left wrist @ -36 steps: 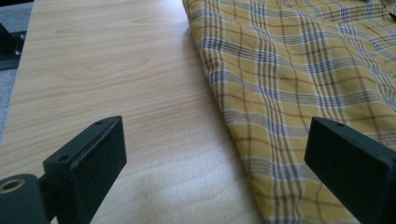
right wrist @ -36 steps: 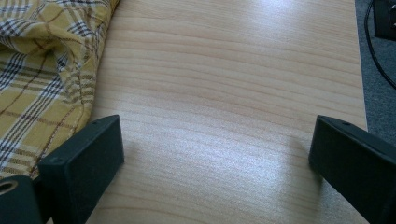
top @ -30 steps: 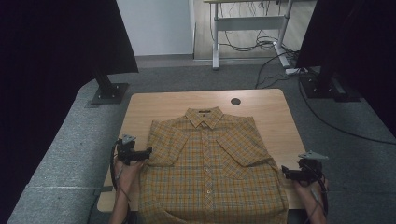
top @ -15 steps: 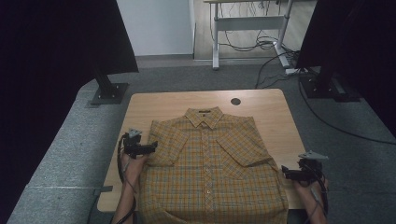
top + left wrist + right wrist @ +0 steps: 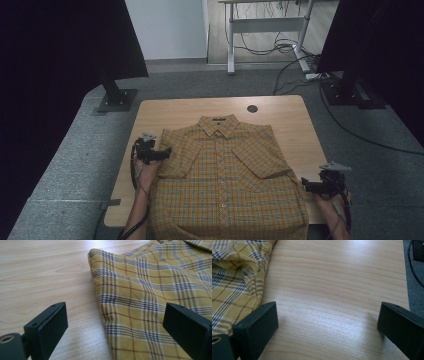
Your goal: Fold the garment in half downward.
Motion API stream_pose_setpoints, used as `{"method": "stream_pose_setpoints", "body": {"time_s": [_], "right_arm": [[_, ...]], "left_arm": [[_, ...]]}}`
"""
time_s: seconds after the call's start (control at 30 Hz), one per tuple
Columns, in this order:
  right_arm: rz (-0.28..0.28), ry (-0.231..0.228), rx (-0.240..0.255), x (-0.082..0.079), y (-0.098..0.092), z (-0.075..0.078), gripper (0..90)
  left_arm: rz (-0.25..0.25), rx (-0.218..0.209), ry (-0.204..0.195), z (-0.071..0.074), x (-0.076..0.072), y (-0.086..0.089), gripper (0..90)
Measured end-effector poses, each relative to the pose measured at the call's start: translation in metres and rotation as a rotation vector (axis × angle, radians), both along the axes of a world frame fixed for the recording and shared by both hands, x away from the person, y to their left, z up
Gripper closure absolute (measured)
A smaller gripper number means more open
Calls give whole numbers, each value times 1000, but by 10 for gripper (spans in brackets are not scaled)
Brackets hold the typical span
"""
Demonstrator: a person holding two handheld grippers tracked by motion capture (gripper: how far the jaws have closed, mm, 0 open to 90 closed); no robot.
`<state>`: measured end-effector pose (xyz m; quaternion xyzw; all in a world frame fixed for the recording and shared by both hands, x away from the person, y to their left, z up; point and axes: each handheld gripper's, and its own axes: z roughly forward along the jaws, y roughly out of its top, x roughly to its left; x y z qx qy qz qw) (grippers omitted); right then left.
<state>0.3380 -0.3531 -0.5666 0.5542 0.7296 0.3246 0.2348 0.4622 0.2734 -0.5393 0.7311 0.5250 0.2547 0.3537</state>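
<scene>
A yellow plaid short-sleeved shirt lies flat on the wooden table, collar away from me, both sleeves folded in over the chest. My left gripper is at the shirt's left shoulder, open, its jaws astride the folded edge of the shirt with one jaw over bare wood. My right gripper hovers open at the shirt's lower right side. In the right gripper view the shirt's edge lies just left of the jaws, with bare table between them.
A round cable hole sits near the table's far edge. Grey carpet surrounds the table. Black stands and floor cables lie beyond it. The shirt's hem reaches the table's near edge.
My left gripper has moved forward and rightward along the shirt's left side up to the shoulder. The right gripper has stayed in place.
</scene>
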Motion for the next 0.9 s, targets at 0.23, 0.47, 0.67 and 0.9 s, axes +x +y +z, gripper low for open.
{"method": "stream_pose_setpoints", "body": {"time_s": [0.23, 0.47, 0.67, 0.9], "right_arm": [[5, 0, 0, 0, 0, 0, 25], [7, 0, 0, 0, 0, 0, 25], [14, 7, -2, 1, 1, 0, 1], [17, 7, 0, 1, 2, 0, 18]], "left_arm": [[7, 34, 26, -10, 8, -2, 58], [4, 38, 69, -13, 13, -3, 59], [8, 35, 71, -13, 13, -3, 51], [9, 35, 71, -13, 12, -3, 51]]}}
